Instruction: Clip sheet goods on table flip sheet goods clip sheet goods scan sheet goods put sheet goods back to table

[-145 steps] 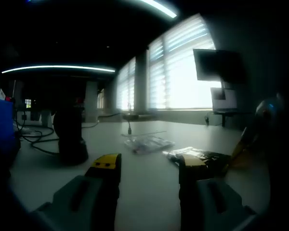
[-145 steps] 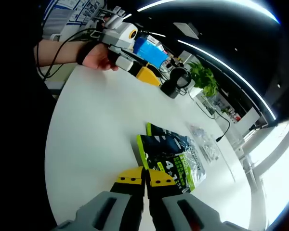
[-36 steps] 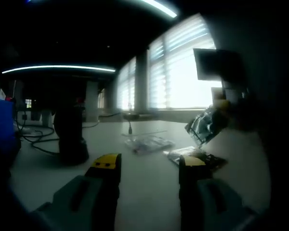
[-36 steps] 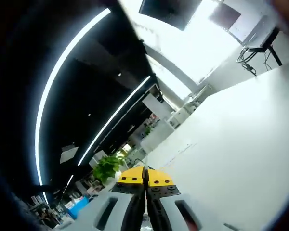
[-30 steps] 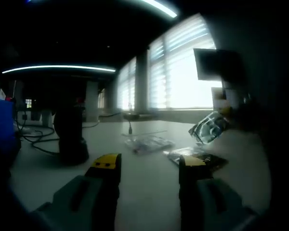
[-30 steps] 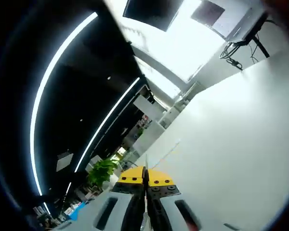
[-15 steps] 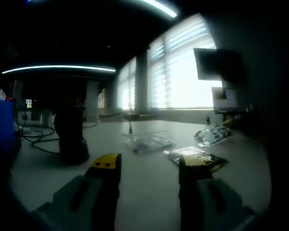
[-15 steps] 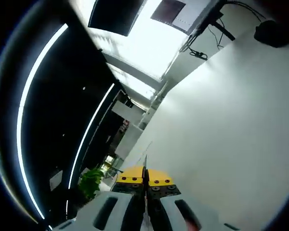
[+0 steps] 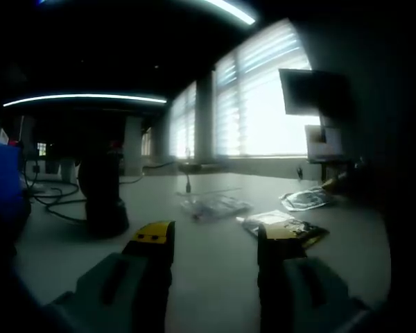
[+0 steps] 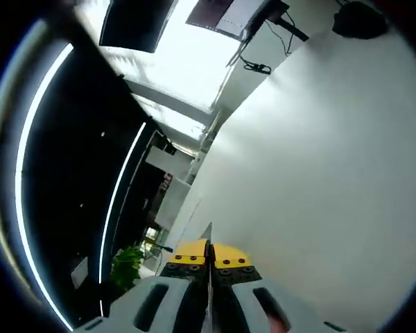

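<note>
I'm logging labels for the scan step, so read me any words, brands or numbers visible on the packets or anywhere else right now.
None can be read.
Dark packet with yellow-green edge on the white table: print too dark and blurred.
Silvery plastic packet: too small.
Wall screen: no legible text.

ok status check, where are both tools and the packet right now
Left tool open, low over the table. Right tool shut on a thin packet edge. Silvery packet lies flat past the green packet. Nothing in the way.

Your white table (image 9: 215, 257) carries a dark upright scanner (image 9: 102, 201), cables (image 9: 52, 198), a clear packet (image 9: 213, 207), and two sheet goods packets (image 9: 283, 226) (image 9: 306, 199).
</note>
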Demonstrator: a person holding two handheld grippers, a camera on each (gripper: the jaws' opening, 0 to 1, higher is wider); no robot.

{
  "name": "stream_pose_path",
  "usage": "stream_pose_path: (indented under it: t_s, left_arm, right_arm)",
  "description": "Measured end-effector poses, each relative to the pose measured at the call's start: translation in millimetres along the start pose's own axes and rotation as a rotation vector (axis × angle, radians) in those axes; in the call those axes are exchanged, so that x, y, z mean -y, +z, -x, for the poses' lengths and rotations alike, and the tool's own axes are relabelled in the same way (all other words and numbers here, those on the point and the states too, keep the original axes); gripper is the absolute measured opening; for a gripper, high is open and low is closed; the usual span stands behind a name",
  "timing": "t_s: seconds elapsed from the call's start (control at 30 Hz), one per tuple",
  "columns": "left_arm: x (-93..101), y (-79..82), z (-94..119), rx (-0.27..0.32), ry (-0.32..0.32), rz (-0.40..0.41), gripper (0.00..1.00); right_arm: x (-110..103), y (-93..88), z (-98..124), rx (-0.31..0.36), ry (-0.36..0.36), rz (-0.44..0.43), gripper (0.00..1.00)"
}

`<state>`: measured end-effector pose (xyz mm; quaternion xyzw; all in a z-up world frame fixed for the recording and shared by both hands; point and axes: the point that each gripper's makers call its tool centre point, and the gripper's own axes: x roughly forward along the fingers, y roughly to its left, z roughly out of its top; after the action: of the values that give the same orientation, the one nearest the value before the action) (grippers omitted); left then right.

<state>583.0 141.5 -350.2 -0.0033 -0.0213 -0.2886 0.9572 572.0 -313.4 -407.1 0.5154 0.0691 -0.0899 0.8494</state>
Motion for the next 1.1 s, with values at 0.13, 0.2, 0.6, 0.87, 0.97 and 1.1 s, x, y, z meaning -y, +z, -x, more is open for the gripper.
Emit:
stream_pose_path:
  t_s: [0.13, 0.2, 0.6, 0.87, 0.97, 1.1]
  left_arm:
    - [-0.8, 0.4, 0, 0.002, 0.003, 0.003, 0.41]
    - [-0.8, 0.4, 0, 0.002, 0.002, 0.002, 0.41]
    - [-1.2, 0.6, -1, 0.001, 0.003, 0.003, 0.41]
    - [-0.7, 0.9, -1, 0.002, -0.001, 0.004, 0.41]
    - [-0.4, 1.0, -1, 0.003, -0.003, 0.004, 0.41]
    - [-0.7, 1.0, -1, 0.003, -0.002, 0.003, 0.41]
  right_arm:
    - [6, -1.9, -1, -0.01, -0.018, -0.019, 0.0]
    - [8, -1.2, 0, -0.01, -0.02, -0.014, 0.0]
    - [-38, 13.3, -1, 0.043, 0.142, 0.179, 0.27]
    - [-86, -10.5, -5, -0.075, 0.301, 0.374, 0.42]
    - [-101, -23.2, -7, -0.118, 0.384, 0.49, 0.41]
    - [-102, -40.0, -11, -0.147, 0.419, 0.741, 0.44]
